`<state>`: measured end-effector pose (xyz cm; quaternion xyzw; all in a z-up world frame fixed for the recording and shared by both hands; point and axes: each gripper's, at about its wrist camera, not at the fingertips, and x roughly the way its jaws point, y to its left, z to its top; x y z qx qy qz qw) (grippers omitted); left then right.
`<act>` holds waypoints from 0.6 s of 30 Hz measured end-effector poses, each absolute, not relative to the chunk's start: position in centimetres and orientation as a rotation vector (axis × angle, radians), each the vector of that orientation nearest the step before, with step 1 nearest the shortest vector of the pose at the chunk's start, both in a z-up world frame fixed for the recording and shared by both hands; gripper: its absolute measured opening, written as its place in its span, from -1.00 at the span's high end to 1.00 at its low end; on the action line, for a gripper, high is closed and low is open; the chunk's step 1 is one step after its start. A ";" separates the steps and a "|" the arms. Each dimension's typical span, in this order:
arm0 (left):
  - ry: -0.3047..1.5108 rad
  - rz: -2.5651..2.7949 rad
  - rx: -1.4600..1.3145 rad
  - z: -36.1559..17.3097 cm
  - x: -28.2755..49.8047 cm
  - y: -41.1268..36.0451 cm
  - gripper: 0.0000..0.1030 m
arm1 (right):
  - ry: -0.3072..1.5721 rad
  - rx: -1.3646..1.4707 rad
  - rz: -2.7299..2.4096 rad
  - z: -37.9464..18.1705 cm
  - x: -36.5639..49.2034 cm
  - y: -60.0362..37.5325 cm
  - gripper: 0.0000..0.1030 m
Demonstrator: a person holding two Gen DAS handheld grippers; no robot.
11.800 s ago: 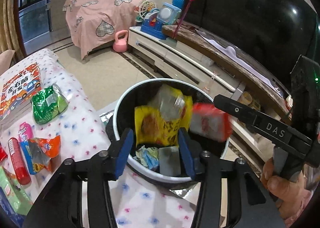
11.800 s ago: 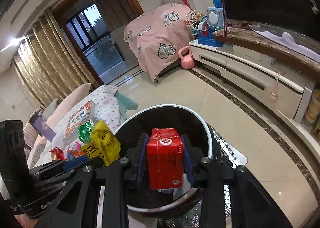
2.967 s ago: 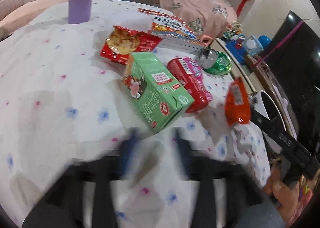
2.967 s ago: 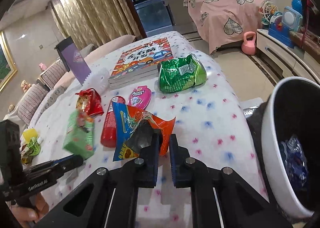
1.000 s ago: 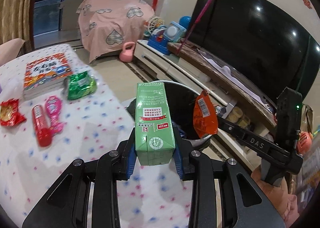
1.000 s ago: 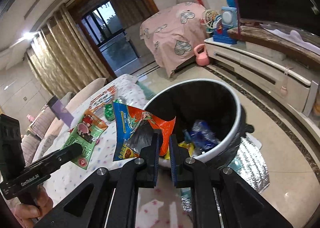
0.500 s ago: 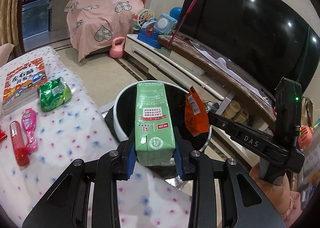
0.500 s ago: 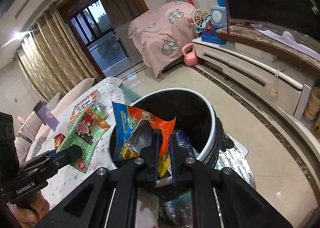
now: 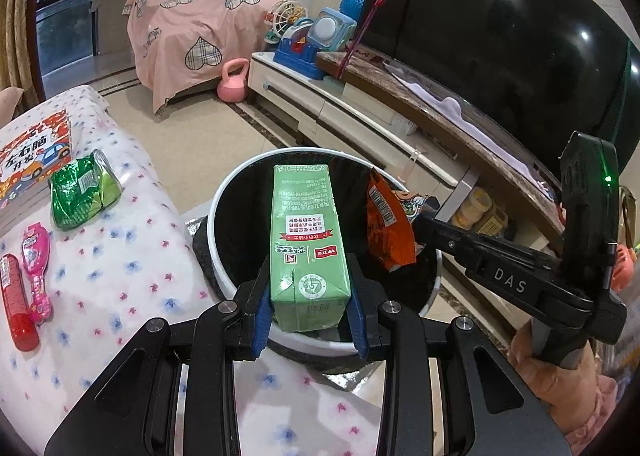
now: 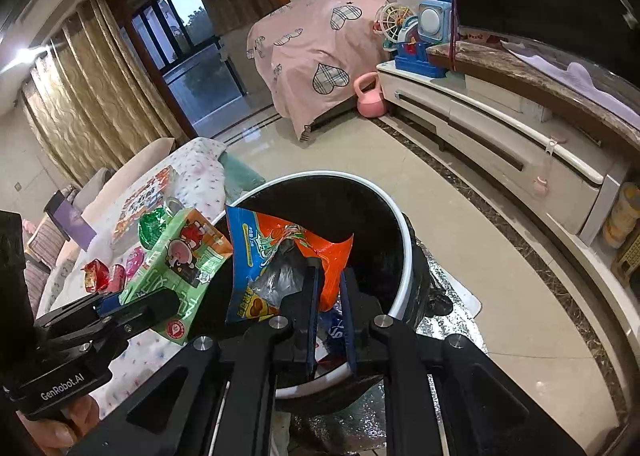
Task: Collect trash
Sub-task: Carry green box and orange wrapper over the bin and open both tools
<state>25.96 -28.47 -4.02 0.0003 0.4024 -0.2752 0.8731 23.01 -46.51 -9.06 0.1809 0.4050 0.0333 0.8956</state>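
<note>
1. In the left wrist view, our left gripper (image 9: 308,310) is closed on a green carton (image 9: 306,244), with the blue pads pressing both sides of its lower end. The carton stands upright between the fingers, above the near rim of the trash bin (image 9: 224,191).
2. In the right wrist view, our right gripper (image 10: 328,316) has its fingers almost together, and they pinch the lower edge of an orange snack bag (image 10: 280,256). The bag stands up over the opening of the trash bin (image 10: 404,256), which has a white rim and is dark inside.
3. In the left wrist view the orange snack bag (image 9: 388,228) hangs at the tip of the right gripper (image 9: 420,228), over the right side of the bin opening and just beside the carton.
4. In the right wrist view the green carton (image 10: 180,264) shows at the left, tilted, held by the left gripper (image 10: 132,302) at the left rim of the bin.
5. The bin stands on the floor against the edge of the table (image 9: 120,276), which has a white cloth with small flowers.
6. On the table, near its left edge, we see a red tube (image 9: 16,296) and a pink packet (image 9: 38,268) side by side. Farther away lies a green foil bag (image 9: 82,187), and behind it a picture book (image 9: 32,151).
7. Far behind, near the TV cabinet (image 9: 340,119), a pink kettlebell (image 9: 232,85) stands on the floor.
</note>
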 end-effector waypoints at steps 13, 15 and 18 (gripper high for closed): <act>0.869 -0.533 -0.042 -4.1 26.0 -27.2 -0.15 | 0.844 0.378 0.066 -9.1 23.5 -46.6 0.15; 0.857 -0.523 -0.051 -3.8 25.4 -26.2 -0.19 | 0.842 0.384 0.064 -9.0 23.4 -46.6 0.05; 0.851 -0.504 -0.073 -3.8 24.6 -24.4 -0.26 | 0.825 0.402 0.065 -8.6 22.7 -46.5 -0.01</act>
